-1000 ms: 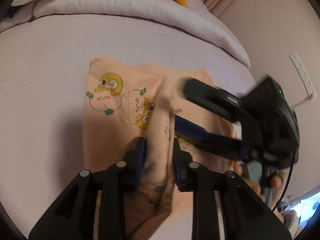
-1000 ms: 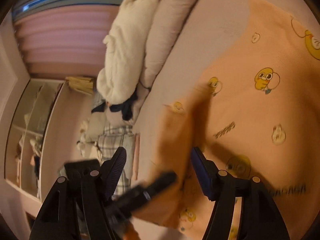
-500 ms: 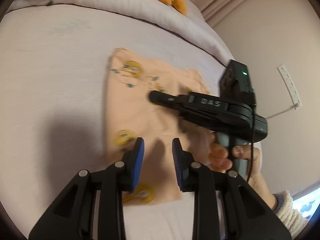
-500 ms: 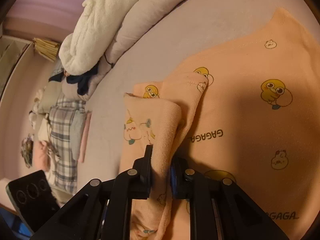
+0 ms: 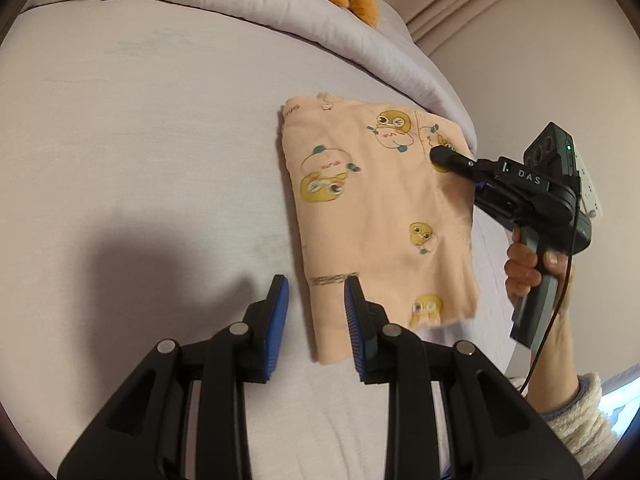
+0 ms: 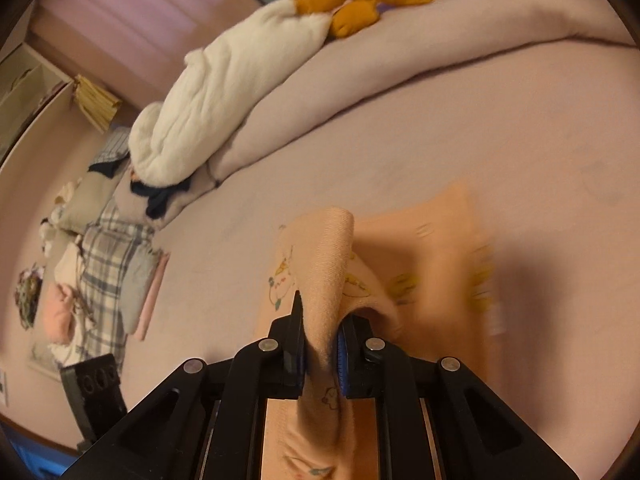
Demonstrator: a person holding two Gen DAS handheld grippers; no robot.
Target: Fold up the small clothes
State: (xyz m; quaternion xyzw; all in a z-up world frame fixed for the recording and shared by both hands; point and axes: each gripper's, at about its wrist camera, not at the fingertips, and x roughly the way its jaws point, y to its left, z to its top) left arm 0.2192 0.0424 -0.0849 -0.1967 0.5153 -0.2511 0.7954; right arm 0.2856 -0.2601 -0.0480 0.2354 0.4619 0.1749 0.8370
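Observation:
A small peach garment with yellow duck prints lies folded into a rough rectangle on the pale lilac bed sheet. My left gripper is open and empty, just above the garment's near left corner. My right gripper is shut on a raised fold of the peach garment. In the left wrist view the right gripper reaches in from the right at the garment's far right edge.
A rolled lilac duvet runs along the far side, with a white blanket and an orange plush toy on it. A stack of folded clothes, one plaid, sits at the left in the right wrist view.
My left gripper let go of the garment, opened and drew back to its near corner. My right gripper closed on a fold and carried it across; the garment now lies in a narrower rectangle.

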